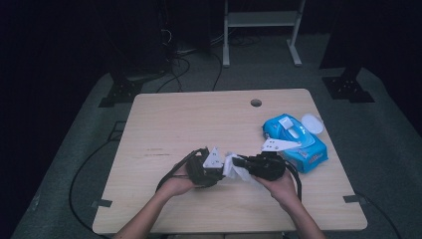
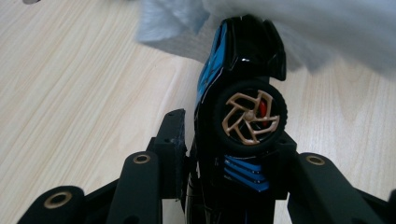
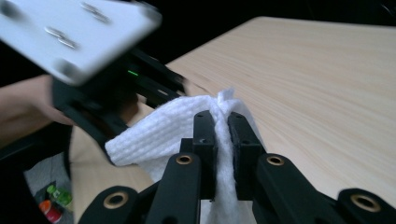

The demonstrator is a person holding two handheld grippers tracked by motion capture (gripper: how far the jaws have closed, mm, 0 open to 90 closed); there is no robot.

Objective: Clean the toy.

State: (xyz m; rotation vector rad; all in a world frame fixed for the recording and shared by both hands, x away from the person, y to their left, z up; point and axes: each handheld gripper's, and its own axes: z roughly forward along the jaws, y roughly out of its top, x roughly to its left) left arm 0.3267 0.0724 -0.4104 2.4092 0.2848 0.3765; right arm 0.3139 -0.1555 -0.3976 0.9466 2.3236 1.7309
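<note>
I have the left hand-held gripper [image 2: 233, 154] clamped on the toy car [image 2: 243, 107] near the tabletop's [image 1: 199, 119] front middle, steadying it so the right hand-held gripper [image 3: 223, 135], pinching a white wipe [image 3: 159, 133], can rub its body.

black-blue toy car [image 2: 243, 93], white waffle-textured wipe [image 3: 163, 130]

Tongs [image 2: 224, 140] clamp a toy car [image 2: 238, 93]; white wipe [image 2: 299, 28], blurry, seemingly touches it.
</note>
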